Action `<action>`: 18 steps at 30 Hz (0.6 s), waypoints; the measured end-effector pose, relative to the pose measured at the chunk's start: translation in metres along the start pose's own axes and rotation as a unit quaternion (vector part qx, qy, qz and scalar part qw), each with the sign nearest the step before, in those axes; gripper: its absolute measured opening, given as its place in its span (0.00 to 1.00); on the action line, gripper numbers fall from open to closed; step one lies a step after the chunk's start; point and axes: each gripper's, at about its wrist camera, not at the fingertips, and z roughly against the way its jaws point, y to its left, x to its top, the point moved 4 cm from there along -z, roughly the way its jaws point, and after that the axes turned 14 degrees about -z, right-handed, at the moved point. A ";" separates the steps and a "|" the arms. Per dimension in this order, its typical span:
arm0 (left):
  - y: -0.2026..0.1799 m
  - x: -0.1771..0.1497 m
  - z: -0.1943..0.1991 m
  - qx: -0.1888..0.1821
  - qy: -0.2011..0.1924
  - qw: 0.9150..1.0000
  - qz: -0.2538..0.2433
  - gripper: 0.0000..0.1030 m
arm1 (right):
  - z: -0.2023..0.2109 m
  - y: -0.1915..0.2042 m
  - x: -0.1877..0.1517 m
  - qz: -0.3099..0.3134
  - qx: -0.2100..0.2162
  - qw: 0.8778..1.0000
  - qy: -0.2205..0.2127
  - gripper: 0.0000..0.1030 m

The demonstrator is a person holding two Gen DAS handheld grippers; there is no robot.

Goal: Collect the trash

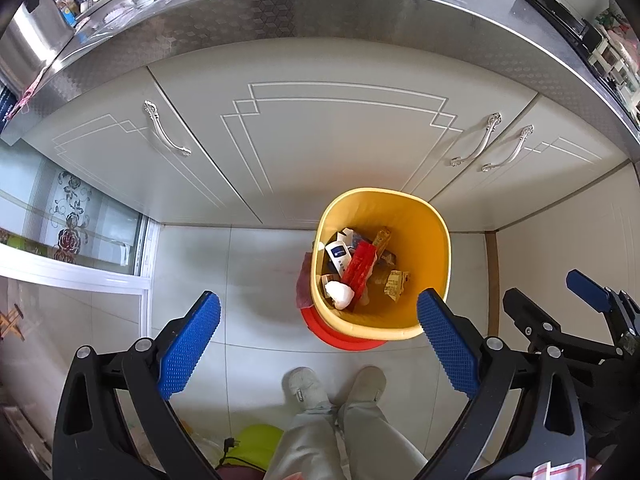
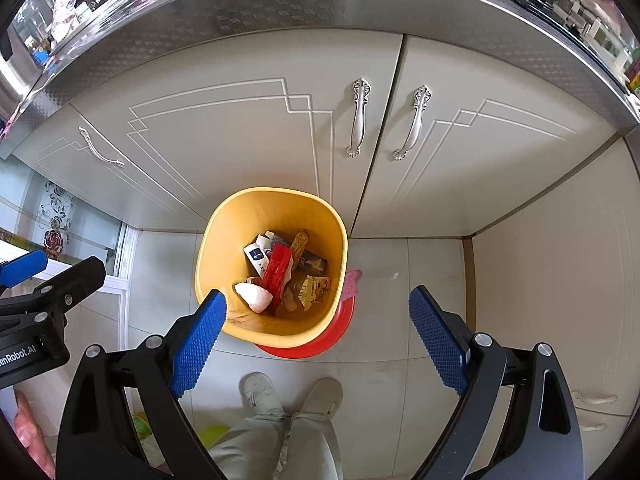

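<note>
A yellow trash bin [image 1: 436, 248] stands on the tiled floor in front of white cabinet doors; it also shows in the right wrist view [image 2: 224, 232]. Inside lie a red packet [image 1: 360, 266], a crumpled white tissue [image 1: 340, 294], a white tube [image 1: 338, 256] and tan wrappers [image 1: 396, 284]. The same red packet [image 2: 278, 268] and tissue [image 2: 254, 298] show in the right wrist view. My left gripper [image 1: 318, 316] is open and empty above the bin's near rim. My right gripper [image 2: 316, 314] is open and empty above the bin.
A red lid [image 1: 344, 338] lies under the bin, with a pink cloth [image 2: 352, 282] beside it. White cabinet doors [image 1: 320, 152] with silver handles stand behind, under a steel counter edge [image 1: 320, 12]. The person's feet [image 1: 336, 388] stand in front. A glass door [image 1: 68, 220] is at left.
</note>
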 end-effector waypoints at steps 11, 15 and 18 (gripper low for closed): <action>0.001 -0.002 0.000 -0.005 0.001 1.000 0.000 0.95 | -0.002 -0.002 0.000 -0.001 0.000 1.000 0.001 0.90; 0.002 -0.004 0.001 -0.005 0.001 1.000 0.004 0.95 | -0.003 -0.002 0.000 0.001 0.000 1.000 0.002 0.90; 0.003 -0.006 0.001 -0.005 0.002 1.000 0.006 0.95 | -0.003 0.000 -0.002 0.002 0.000 1.000 0.002 0.90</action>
